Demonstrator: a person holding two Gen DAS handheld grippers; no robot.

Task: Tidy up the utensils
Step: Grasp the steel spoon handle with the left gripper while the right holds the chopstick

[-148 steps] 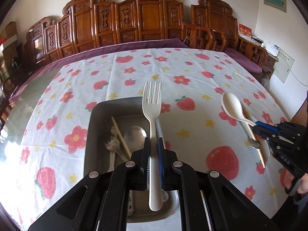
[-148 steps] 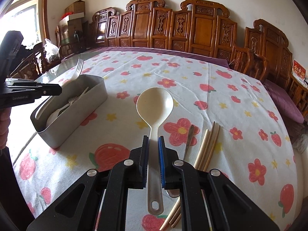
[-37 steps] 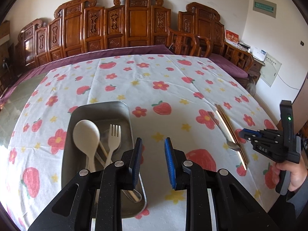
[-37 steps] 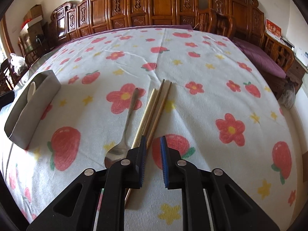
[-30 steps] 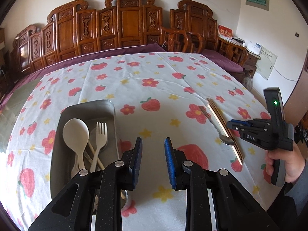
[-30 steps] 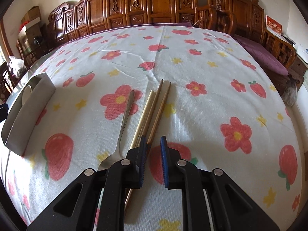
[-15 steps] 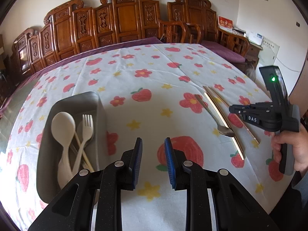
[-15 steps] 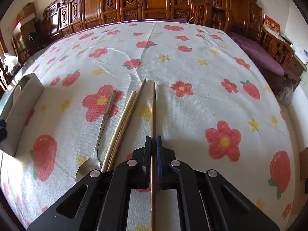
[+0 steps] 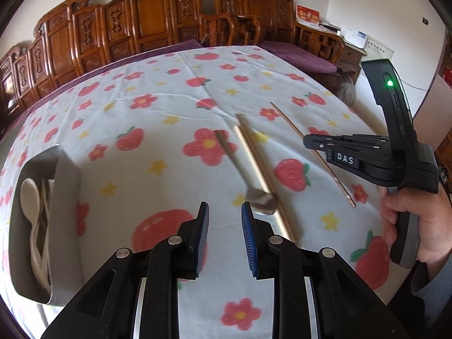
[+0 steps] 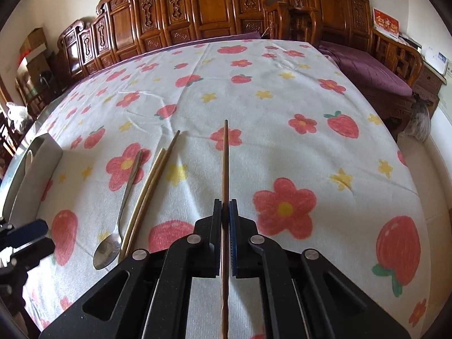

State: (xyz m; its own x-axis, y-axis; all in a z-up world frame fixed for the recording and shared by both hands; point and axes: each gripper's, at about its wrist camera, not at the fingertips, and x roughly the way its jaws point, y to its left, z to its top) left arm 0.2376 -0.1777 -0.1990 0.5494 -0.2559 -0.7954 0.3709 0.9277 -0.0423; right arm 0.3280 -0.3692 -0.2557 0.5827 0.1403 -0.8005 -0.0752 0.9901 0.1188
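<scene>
Right gripper: pressed together on a single brown chopstick, which runs straight out ahead between the pads, its far tip above the tablecloth.
Left gripper: jaws apart with nothing between them, hovering just short of the metal spoon.
Step in hand: judged to be carrying the pinched chopstick to the metal box while the left goes for the spoon.
Doing it well: keep the pinch firm, since a thin round stick may swivel in the pads; tip it in lengthwise beside the white spoon already inside.
Left's approach: come down over the spoon's thin handle, not its bowl, and clear of the pale chopsticks lying just beside it.
Risk: the two grippers may cross paths, as the box lies on the left side.
Where things lie: spoon and pale chopsticks lie near the middle of the cloth, well apart from the box.
Hard to make out: the spoon and pale chopsticks are blurred in the left view; how many pale sticks lie there is unclear.
Cut off: the box's contents are mostly hidden by its wall; the person's hand shows only in part.
</scene>
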